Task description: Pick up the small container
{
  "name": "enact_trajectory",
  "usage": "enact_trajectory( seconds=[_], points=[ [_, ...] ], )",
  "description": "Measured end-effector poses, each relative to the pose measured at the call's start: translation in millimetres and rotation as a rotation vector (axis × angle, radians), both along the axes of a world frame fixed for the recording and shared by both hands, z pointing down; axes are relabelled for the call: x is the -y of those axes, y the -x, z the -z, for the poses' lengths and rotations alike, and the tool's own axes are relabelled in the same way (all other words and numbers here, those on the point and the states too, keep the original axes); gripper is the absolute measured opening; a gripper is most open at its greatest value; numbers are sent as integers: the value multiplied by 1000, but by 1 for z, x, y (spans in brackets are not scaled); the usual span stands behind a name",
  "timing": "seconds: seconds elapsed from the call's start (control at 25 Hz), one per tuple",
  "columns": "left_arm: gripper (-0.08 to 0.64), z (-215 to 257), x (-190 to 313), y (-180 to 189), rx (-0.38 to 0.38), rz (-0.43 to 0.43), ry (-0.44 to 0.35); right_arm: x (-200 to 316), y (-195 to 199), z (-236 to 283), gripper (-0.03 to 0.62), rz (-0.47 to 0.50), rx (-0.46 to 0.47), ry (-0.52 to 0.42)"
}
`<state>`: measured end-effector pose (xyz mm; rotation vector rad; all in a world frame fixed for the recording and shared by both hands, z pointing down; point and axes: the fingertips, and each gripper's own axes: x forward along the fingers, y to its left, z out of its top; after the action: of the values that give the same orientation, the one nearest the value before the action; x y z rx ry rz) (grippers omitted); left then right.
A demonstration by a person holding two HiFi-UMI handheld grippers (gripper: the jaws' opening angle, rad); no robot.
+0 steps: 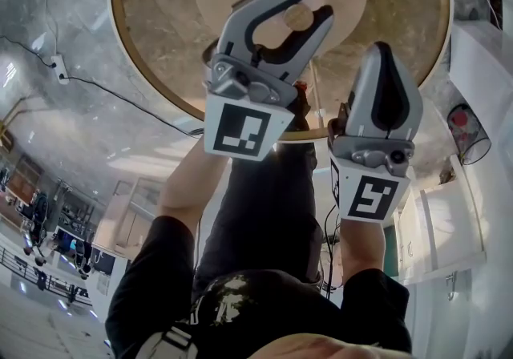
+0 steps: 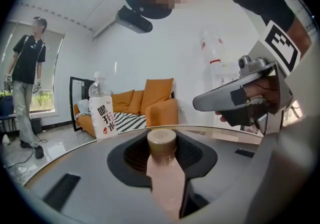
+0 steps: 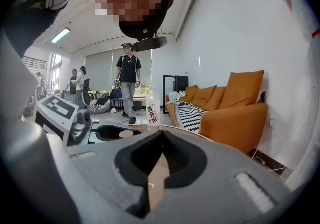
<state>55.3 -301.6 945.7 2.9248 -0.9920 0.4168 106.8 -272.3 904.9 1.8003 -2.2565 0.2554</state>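
Observation:
The small container, a pale pink bottle with a tan cap, stands upright between the jaws of my left gripper. Its body fills the gap between them, so the gripper is shut on it. In the head view its cap shows inside the hollow of the left gripper, over the round glass table. My right gripper hovers just to the right, jaws together and empty. The right gripper view shows the right gripper's thin closed slit, with the left gripper and the cap to its left.
A tall clear water bottle with a white label stands on the table's far side. An orange sofa with a striped throw lies beyond the table. A person stands off to the left, and other people are farther back.

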Motion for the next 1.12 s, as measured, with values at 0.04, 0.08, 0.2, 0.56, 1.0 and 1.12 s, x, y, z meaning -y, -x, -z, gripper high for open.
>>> enact_trajectory(
  seconds=[0.04, 0.08, 0.2, 0.56, 1.0, 1.12],
  points=[
    [133, 6, -1, 1, 0, -1, 3, -1, 0, 5, -3, -1, -3, 1],
    [133, 14, -3, 3, -1, -3, 6, -3, 1, 11, -3, -1, -6, 4],
    [133, 43, -7, 6, -3, -10, 1, -6, 6, 36, -3, -6, -1, 0],
    [133, 161, -20, 15, -34, 1, -55, -17, 12, 136, -3, -27, -13, -43],
    [133, 311, -49, 25, -45, 23, -78, -35, 29, 279, -5, -28, -6, -103],
    [133, 351, -61, 25, -47, 32, -76, -45, 27, 319, -5, -27, 0, -115]
  ],
)
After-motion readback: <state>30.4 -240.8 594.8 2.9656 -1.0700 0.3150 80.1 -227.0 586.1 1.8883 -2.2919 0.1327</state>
